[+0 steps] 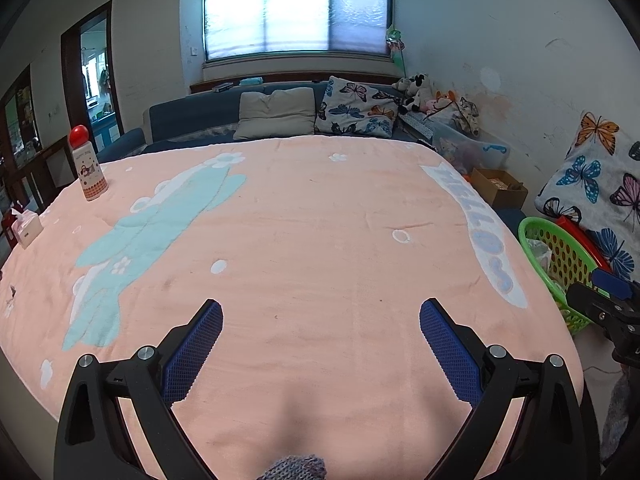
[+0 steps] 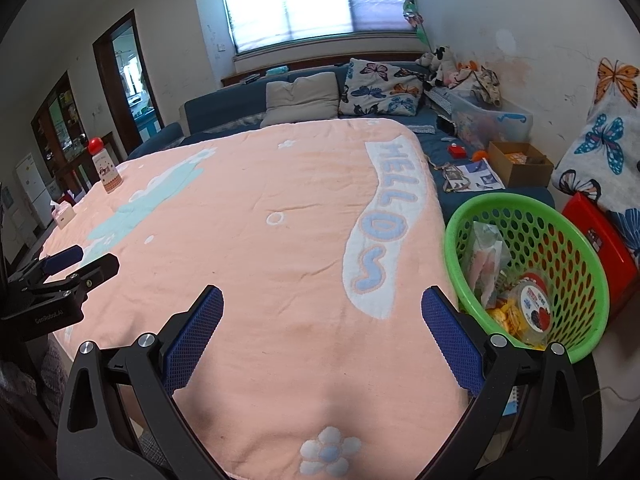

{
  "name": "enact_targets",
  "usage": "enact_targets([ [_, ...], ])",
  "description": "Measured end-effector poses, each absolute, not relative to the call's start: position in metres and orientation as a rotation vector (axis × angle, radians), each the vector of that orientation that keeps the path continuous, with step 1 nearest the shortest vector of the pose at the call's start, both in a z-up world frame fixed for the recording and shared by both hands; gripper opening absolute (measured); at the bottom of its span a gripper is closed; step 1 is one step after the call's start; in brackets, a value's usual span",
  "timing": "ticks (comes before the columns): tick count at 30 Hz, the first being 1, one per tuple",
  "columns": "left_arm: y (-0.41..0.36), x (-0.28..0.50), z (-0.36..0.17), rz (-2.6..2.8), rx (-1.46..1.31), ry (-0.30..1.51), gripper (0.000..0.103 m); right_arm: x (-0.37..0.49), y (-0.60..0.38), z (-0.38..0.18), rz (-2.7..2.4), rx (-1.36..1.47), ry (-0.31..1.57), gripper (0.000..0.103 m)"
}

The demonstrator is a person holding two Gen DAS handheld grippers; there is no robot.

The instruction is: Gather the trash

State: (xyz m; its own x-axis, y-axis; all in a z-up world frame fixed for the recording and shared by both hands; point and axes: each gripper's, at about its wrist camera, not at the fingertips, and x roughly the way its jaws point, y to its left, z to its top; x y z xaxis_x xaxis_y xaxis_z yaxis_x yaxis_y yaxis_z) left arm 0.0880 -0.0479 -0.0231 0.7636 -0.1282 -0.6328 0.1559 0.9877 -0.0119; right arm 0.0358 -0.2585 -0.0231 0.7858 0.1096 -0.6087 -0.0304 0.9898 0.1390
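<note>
From the left wrist view, the left gripper (image 1: 320, 320) hovers over a pink blanket (image 1: 304, 224), its blue-padded fingers (image 1: 196, 344) spread wide with nothing between them. A red-capped bottle (image 1: 88, 164) stands upright near the blanket's far left edge, a tissue box (image 1: 26, 227) just beside that edge nearer the camera. The green basket (image 1: 560, 264) sits off the blanket's right side, partly behind the right gripper (image 1: 600, 292).

From the right wrist view, the right gripper (image 2: 322, 318) likewise hangs with fingers apart and empty above the blanket (image 2: 260, 240). Just beside it to the right, the green basket (image 2: 560, 232) holds the trash (image 2: 516, 304): clear wrappers, a round lidded tub, yellow pieces. A red box (image 2: 600, 248) stands behind the basket.
</note>
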Motion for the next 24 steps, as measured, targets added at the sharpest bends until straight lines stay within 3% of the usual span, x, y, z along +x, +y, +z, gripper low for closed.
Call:
enact_targets([
  [24,-0.0479,0.087,-0.0195,-0.147,0.034,0.665,0.096,0.0352,-0.2578,-0.0211,0.074,0.127,0.663,0.098],
])
